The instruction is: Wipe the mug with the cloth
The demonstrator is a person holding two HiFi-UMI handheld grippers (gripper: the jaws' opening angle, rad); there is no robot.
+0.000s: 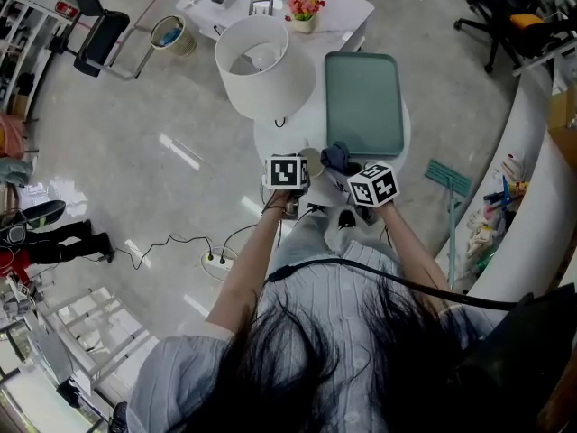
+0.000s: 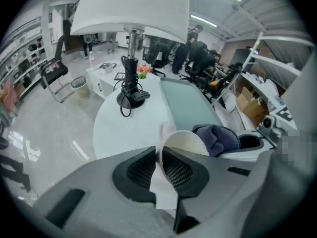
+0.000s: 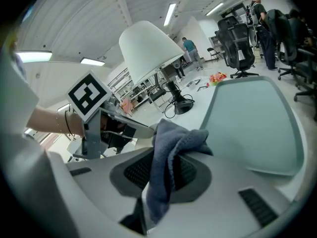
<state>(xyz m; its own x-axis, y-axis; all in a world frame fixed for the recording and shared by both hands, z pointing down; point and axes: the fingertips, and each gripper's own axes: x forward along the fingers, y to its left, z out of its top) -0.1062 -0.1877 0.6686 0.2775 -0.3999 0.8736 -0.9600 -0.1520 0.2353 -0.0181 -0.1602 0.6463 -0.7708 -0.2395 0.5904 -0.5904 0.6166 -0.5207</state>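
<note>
Mesh-textured fingers (image 2: 132,175) of the left gripper (image 2: 159,155) are clamped on the thin wall of the smooth white mug (image 2: 184,141); the soft, crumpled blue-grey cloth (image 3: 166,152) is pinched in the right gripper (image 3: 163,168), just beside it

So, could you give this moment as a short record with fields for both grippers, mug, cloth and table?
left gripper: shut on the mug, on its wall
right gripper: shut on the cloth
mug: white
cloth: dark blue, bunched, against the mug
table: white, round; bears lamp and green tray
</note>
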